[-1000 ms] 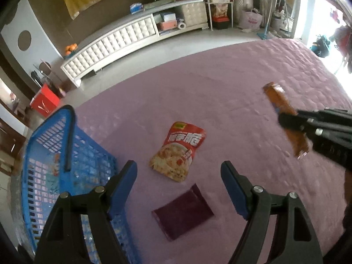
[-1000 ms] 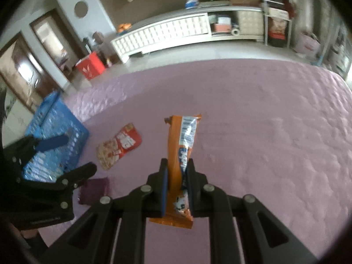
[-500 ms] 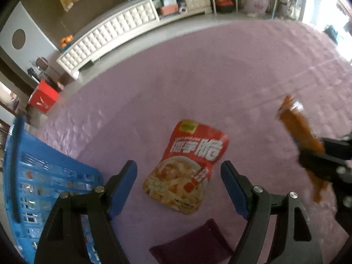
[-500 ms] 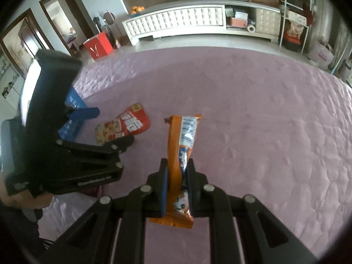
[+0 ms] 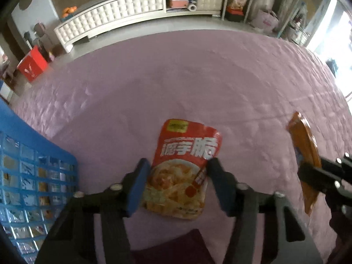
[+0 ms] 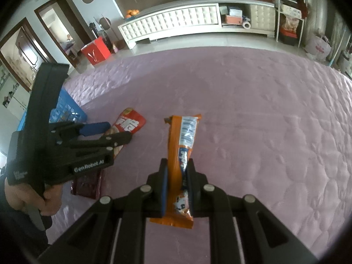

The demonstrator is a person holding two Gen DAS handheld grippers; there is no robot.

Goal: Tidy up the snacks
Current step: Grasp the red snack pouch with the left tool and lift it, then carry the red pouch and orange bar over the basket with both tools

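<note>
Maroon packet: seen lying flat on the purple quilt, nearest the left camera, just behind the left fingers; it is judged a later pick.

Left gripper: its blue-padded jaws are held apart, one on either side of the red pouch. Whether the pads already touch the pouch edges cannot be told, as the frame is blurred.

Red pouch: laid flat on the quilt, its lower half between the left jaws, its printed top pointing away.

Step in hand: judged to be the pick of the red pouch. A flat pouch on soft bedding is best taken by pressing the tips slightly into the quilt and closing across the narrow width, so that the film buckles up into the pads rather than slipping out. The maroon packet should be kept out of the closing jaws.

Right gripper: clamped on the orange bar, which is held upright off the quilt, well right of the pouch.

Basket: blue, at the left, just beside the left gripper; it is judged the place for the snacks, and some packets are seen through its mesh.

Cabinet: white, beyond the quilt, not involved.
</note>
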